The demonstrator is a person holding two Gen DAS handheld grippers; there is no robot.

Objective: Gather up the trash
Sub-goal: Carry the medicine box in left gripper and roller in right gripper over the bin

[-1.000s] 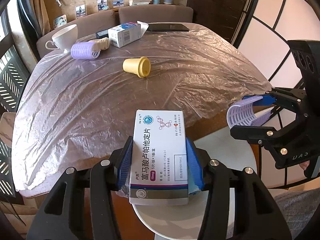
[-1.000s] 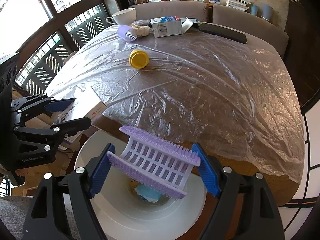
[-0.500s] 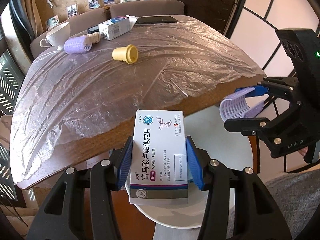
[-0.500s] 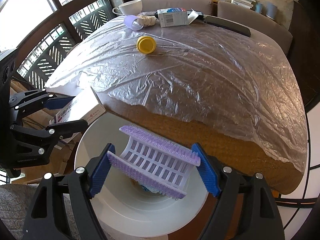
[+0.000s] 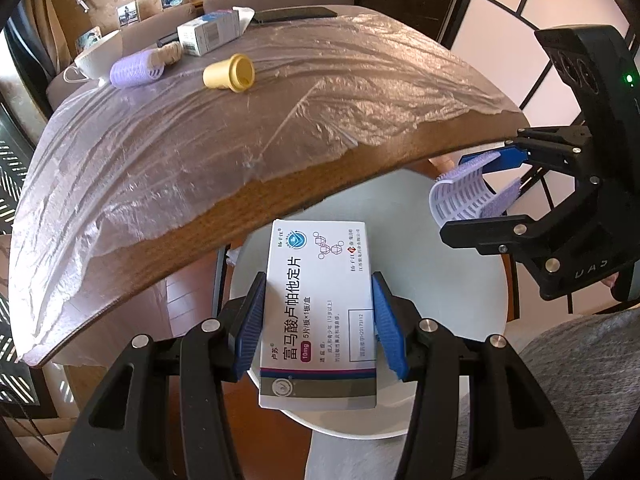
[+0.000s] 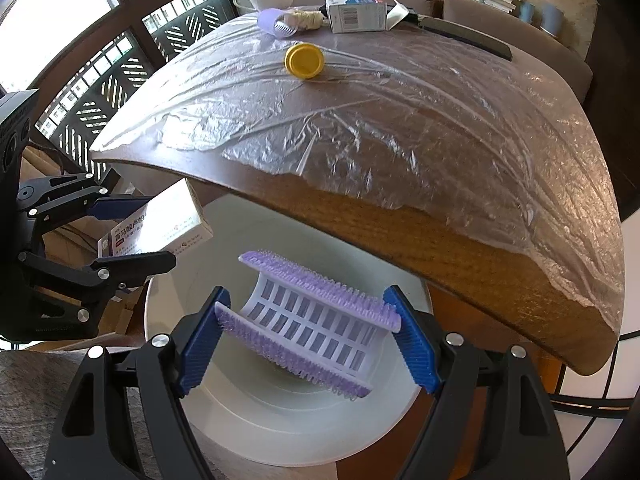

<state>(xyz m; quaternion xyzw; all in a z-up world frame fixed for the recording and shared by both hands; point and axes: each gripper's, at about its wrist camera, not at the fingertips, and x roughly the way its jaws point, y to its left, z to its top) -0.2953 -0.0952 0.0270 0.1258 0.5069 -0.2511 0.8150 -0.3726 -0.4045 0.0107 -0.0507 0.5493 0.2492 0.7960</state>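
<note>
My left gripper point(image 5: 318, 320) is shut on a white medicine box point(image 5: 320, 312) with Chinese print, held over the white round bin point(image 5: 472, 280) below the table's front edge. My right gripper point(image 6: 308, 336) is shut on a purple half hair roller point(image 6: 308, 332), held over the same bin point(image 6: 280, 420). In the left wrist view the right gripper point(image 5: 492, 196) and its roller point(image 5: 460, 196) show at the right. In the right wrist view the left gripper point(image 6: 132, 232) with the box point(image 6: 160, 228) shows at the left.
The wooden table point(image 5: 280, 196) is covered with plastic film. On it lie a yellow cap point(image 5: 230, 74), a purple roller point(image 5: 136, 68), a white carton point(image 5: 210, 32), a white cup point(image 5: 96, 56) and a dark flat object point(image 5: 296, 14). Chairs stand behind.
Both grippers have drawn back from the table and dropped lower. They now hold the box and the roller below the table edge, over the white bin.
</note>
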